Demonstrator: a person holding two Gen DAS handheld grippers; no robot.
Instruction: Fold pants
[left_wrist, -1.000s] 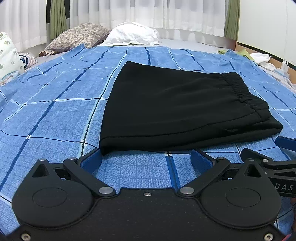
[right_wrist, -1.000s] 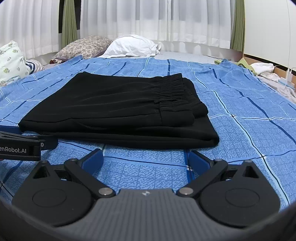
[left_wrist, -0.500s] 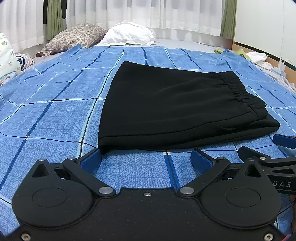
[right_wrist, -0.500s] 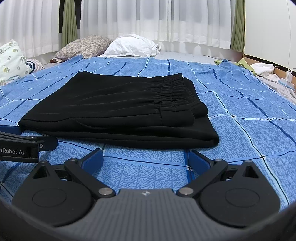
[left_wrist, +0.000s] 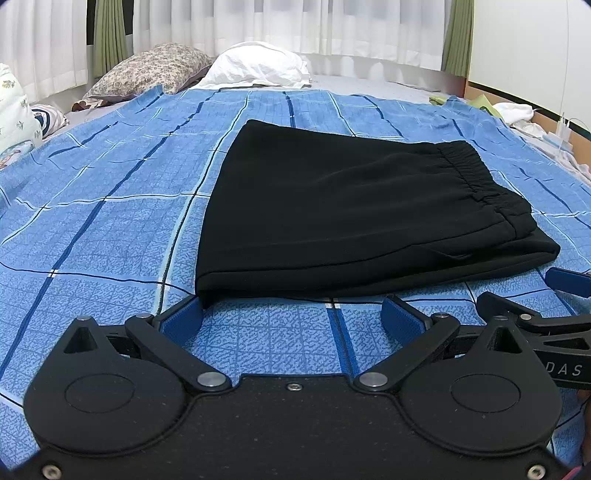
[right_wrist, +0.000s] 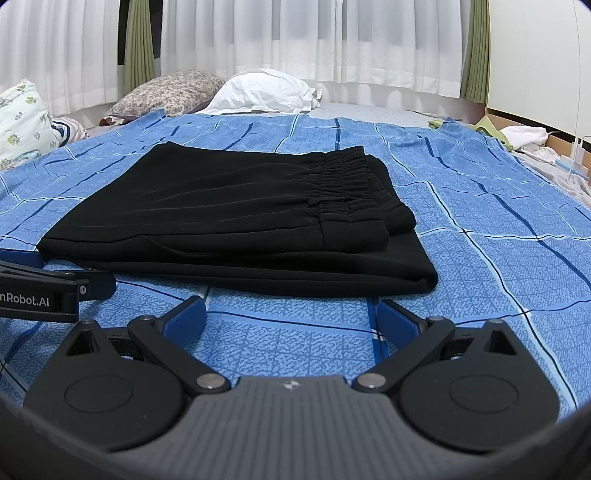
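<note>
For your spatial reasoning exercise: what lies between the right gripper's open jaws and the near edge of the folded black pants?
Only bare blue checked bedspread separates the right gripper from the folded black pants, seen in the right wrist view.

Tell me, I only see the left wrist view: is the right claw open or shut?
Observer: Open. The right claw has its blue pads spread, with nothing between them.
Operator: Is it touching the pants?
Observer: It seems not. A narrow strip of bedspread shows between its tips and the near edge of the pants.
Operator: How does my left claw look from there?
Observer: The left claw sits low over the bedspread, one finger beside the pants' near left corner.
</note>
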